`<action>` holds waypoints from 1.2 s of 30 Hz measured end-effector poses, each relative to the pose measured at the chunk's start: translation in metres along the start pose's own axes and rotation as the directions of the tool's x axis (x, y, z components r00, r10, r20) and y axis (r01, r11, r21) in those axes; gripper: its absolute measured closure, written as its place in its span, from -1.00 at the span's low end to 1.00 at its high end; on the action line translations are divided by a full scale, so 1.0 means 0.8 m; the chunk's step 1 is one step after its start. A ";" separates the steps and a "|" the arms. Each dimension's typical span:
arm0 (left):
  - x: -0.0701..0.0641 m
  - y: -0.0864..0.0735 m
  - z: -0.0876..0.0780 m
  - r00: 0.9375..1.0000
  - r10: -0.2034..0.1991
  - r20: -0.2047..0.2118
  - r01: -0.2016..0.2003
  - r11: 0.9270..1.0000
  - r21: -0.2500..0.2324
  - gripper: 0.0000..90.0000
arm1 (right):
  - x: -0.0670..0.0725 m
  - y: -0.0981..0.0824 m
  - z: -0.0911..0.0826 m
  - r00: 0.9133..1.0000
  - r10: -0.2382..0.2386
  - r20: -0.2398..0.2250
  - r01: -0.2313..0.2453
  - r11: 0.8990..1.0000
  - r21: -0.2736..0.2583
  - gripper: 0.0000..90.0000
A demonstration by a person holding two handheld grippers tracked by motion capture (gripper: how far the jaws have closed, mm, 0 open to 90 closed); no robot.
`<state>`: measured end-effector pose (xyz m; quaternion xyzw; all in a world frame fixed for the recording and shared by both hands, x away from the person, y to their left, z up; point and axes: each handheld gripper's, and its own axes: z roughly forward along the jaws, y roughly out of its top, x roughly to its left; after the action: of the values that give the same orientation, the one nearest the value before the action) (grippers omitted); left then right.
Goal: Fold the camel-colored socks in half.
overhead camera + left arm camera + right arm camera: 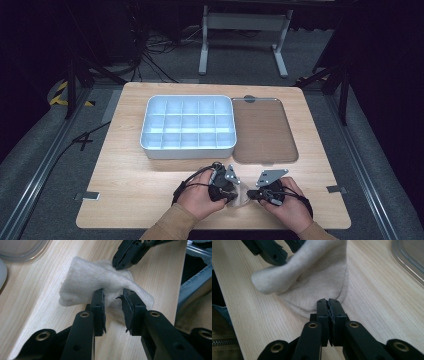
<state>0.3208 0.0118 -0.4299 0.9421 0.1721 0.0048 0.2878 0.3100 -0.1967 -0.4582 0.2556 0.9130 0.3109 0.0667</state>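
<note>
A beige sock (243,195) lies bunched on the wooden table near its front edge, between my two grippers. My left gripper (113,293) stands open, its tips at a raised fold of the sock (100,277) with a clear gap between the pads. My right gripper (328,301) is shut, its tips pinched together on the sock's rounded edge (312,287). From the left gripper view the right gripper (120,265) reaches the sock's far side. In the high view the left gripper (231,196) and right gripper (254,195) face each other, a hand on each.
A white tray (188,151) with several compartments stands at the table's middle. A brownish see-through lid (262,130) lies flat to its right. The table's front edge runs just behind the hands.
</note>
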 end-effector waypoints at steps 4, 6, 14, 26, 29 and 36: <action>0.001 0.000 0.001 1.000 0.008 -0.001 -0.008 1.000 -0.009 0.59 | 0.002 0.000 0.003 1.000 -0.003 -0.008 0.003 1.000 -0.016 0.97; 0.001 0.001 0.001 1.000 0.008 -0.001 -0.008 1.000 -0.013 0.59 | 0.002 0.001 0.004 1.000 -0.001 -0.012 0.001 1.000 -0.020 0.97; -0.001 0.003 0.008 1.000 0.016 0.000 -0.016 1.000 -0.012 0.59 | 0.004 0.001 0.009 1.000 -0.003 -0.026 0.002 0.999 -0.039 0.97; 0.004 0.001 0.023 0.999 0.001 0.042 0.001 0.999 -0.035 0.53 | 0.001 -0.001 0.011 0.999 0.005 -0.034 -0.006 0.999 -0.049 0.94; 0.006 -0.001 0.025 0.998 0.003 0.055 0.000 0.999 -0.051 0.51 | 0.000 -0.002 0.011 0.999 0.014 -0.038 -0.016 0.999 -0.047 0.93; 0.010 -0.006 0.024 0.997 0.004 0.080 0.002 0.997 -0.075 0.44 | -0.003 -0.003 0.010 0.999 0.015 -0.041 -0.017 0.999 -0.049 0.88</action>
<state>0.3287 0.0073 -0.4494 0.9302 0.1595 -0.0262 0.3295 0.3133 -0.1948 -0.4662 0.2548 0.9041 0.3390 0.0520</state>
